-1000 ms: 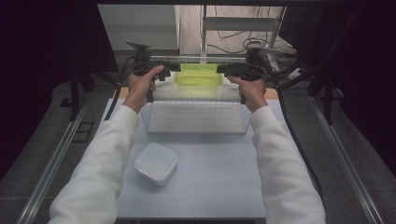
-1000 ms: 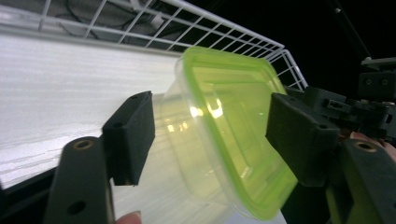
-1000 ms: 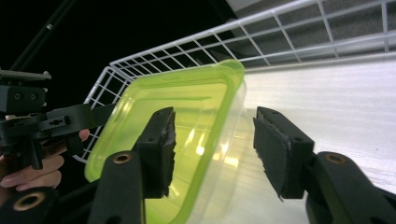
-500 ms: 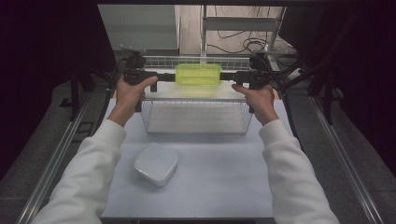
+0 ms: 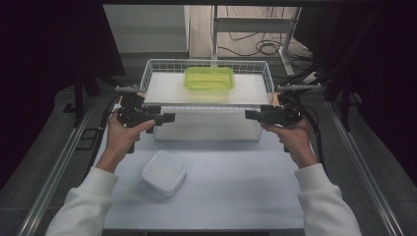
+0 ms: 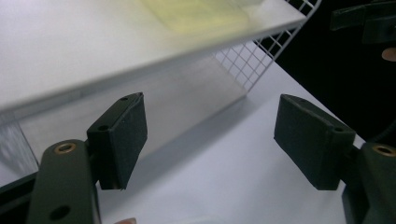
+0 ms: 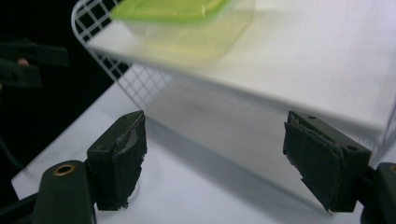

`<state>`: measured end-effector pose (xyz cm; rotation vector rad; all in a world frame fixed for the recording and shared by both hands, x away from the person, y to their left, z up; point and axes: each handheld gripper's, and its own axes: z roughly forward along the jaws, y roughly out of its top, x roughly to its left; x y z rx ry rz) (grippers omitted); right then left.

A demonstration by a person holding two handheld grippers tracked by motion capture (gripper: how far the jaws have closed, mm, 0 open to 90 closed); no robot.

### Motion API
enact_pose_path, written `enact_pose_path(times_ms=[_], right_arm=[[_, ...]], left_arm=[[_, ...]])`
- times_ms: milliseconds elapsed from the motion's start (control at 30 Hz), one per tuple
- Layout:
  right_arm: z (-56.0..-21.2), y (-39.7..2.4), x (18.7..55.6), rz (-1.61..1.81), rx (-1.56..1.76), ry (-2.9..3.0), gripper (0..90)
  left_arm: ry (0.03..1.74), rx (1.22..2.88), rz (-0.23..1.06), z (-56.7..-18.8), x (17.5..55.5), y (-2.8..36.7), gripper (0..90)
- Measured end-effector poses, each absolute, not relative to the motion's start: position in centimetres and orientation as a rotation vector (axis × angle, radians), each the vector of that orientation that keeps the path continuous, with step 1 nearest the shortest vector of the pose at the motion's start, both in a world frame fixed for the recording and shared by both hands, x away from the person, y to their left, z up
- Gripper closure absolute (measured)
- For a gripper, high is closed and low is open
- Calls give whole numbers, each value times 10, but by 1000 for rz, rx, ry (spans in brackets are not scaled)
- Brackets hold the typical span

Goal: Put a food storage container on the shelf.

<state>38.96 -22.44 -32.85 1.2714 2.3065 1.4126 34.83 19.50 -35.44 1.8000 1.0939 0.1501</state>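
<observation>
Two hand-held claws flank a white wire-mesh basket (image 5: 206,123) on the white counter (image 5: 236,191). The left claw (image 5: 169,117) and the right claw (image 5: 248,115) point inward toward each other, level with the basket's front wall and just outside its two front corners. Both stand with jaws wide apart and nothing between them, as each gripper view confirms: bare black pads (image 6: 123,140) frame only counter surface and basket wall in the left gripper view, and the worn pads (image 7: 121,161) of the right claw likewise hold nothing.

A rectangular translucent container with a bright green lid (image 5: 209,78) rests on the flat white shelf (image 5: 167,88) that forms the basket's upper level, toward its rear centre and apart from both claws. Its position, centred and square to the shelf edges, suggests deliberate seating between the wire rails so that it cannot slide off. The symmetrical pose of the two claws, one at each side, fits a two-handed placement of a wide, light box, gripped at opposite ends to keep it level.

A second container, white, square and round-cornered (image 5: 164,172), lies on the counter in front of the basket, nearer the person's left hand (image 5: 123,137), within easy reach and untouched.
</observation>
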Motion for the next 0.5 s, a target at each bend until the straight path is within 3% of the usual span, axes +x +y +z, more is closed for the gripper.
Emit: enact_pose_path(times_ms=[500], right_arm=[[-397, -238, 339, 1359, 1227, 2420, 244]], left_arm=[[1134, 1882, 129, -418, 299, 203, 263]])
